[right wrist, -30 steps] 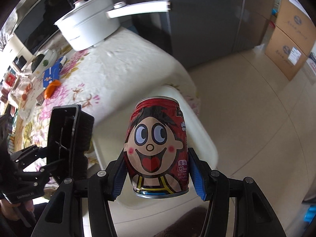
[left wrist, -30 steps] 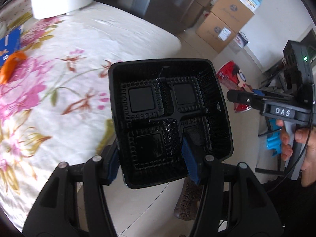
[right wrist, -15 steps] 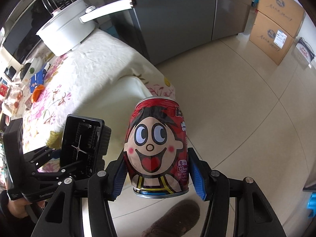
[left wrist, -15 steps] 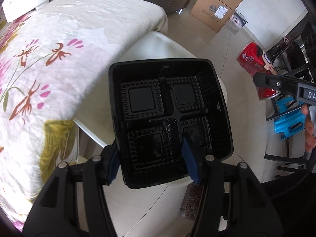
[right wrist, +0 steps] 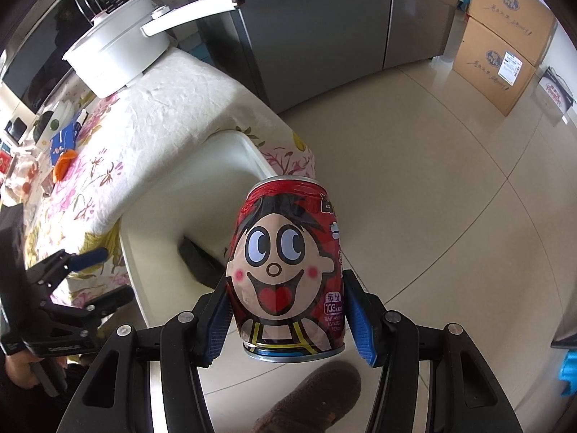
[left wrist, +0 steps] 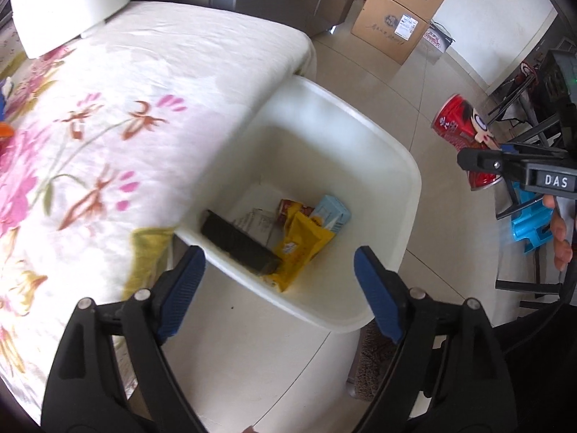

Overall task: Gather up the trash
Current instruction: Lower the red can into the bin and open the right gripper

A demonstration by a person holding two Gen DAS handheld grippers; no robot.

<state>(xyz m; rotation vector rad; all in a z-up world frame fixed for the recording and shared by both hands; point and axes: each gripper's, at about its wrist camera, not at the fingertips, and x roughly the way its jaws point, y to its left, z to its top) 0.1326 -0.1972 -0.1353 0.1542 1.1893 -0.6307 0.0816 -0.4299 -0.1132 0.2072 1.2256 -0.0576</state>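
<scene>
Tray [left wrist: 239, 243] lies in bin [left wrist: 404, 166] beside table [left wrist: 144, 83]

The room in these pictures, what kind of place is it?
Probably a home kitchen or dining area: a table with a flowered tablecloth, a white pot, a grey fridge and a white trash bin on the tiled floor.

"DAS" stands in white letters on the right gripper [left wrist: 479, 161], at the right edge of the left wrist view. The can [right wrist: 286, 270], centre of the right wrist view, reads "103 kcal" at its lower right. Print on the boxes [right wrist: 499, 61], upper right, is too small to read.
</scene>
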